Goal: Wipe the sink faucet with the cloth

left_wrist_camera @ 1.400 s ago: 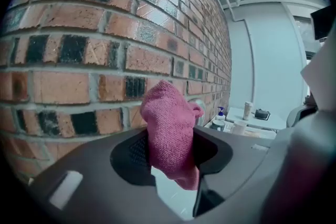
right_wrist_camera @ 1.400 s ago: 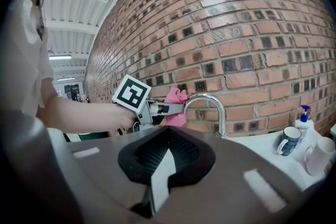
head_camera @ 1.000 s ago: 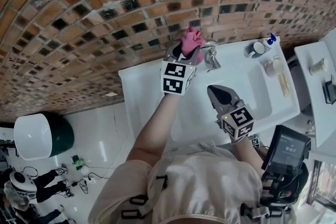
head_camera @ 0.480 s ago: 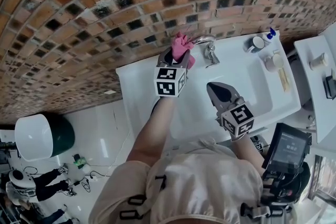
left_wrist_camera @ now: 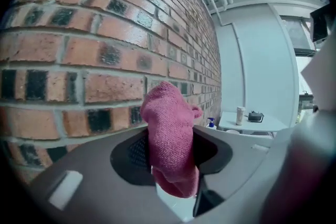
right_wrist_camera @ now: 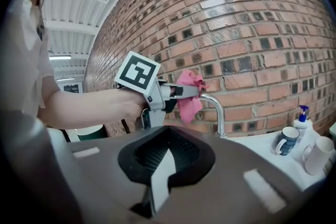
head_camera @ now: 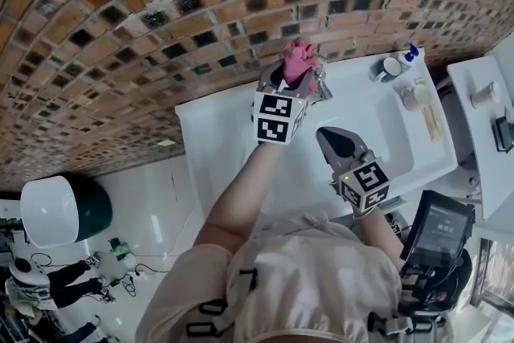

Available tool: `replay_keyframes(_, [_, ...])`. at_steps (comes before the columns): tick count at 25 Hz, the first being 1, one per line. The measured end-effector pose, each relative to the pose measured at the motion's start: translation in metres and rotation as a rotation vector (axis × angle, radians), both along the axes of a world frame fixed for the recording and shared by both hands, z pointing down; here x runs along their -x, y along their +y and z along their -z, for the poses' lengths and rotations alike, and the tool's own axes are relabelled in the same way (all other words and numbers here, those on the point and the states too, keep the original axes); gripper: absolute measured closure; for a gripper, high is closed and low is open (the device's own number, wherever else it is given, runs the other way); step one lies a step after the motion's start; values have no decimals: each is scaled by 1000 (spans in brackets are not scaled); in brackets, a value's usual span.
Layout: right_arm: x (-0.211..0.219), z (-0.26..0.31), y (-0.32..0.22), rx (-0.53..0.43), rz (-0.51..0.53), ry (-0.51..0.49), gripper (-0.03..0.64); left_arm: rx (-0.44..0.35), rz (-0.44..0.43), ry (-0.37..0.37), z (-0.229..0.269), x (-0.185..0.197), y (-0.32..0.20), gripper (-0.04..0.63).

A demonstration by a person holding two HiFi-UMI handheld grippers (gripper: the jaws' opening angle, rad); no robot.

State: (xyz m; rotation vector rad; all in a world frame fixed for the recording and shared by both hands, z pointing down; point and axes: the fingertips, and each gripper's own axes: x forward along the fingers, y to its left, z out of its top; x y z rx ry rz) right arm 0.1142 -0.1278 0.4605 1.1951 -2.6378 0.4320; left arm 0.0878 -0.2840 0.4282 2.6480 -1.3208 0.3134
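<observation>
A pink cloth (head_camera: 295, 60) is bunched between the jaws of my left gripper (head_camera: 291, 70), which is shut on it. The cloth lies over the curved top of the chrome faucet (head_camera: 323, 84), close to the brick wall. In the right gripper view the cloth (right_wrist_camera: 189, 94) hangs over the start of the faucet spout (right_wrist_camera: 215, 110). In the left gripper view the cloth (left_wrist_camera: 168, 134) fills the gap between the jaws and hides the faucet. My right gripper (head_camera: 333, 142) hangs above the white sink (head_camera: 241, 140), shut with nothing in it, apart from the faucet.
A dark mug (head_camera: 392, 70), a blue-topped pump bottle (head_camera: 412, 56) and a white cup (head_camera: 418, 96) stand on the sink's right ledge. A brick wall (head_camera: 161, 4) runs right behind the faucet. A device with a screen (head_camera: 438, 233) sits at lower right.
The left gripper swung the cloth left, off the spout, then back right onto the top of the faucet. The right gripper stayed where it was.
</observation>
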Motion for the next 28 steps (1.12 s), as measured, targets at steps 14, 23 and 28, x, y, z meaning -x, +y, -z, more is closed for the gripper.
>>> replay_keyframes(14, [-66,-23,7,62,-120,-2,624,232,-111,-71,-101,-90,-3,430])
replay_keyframes(23, [-72,-29,1,65,-127,-13,624,159,-102,53,-49,-95,1,430])
replay_keyframes(28, [-60,-27,1,57,-96,-19,624,145,-76,58,-42,-88,-2,428])
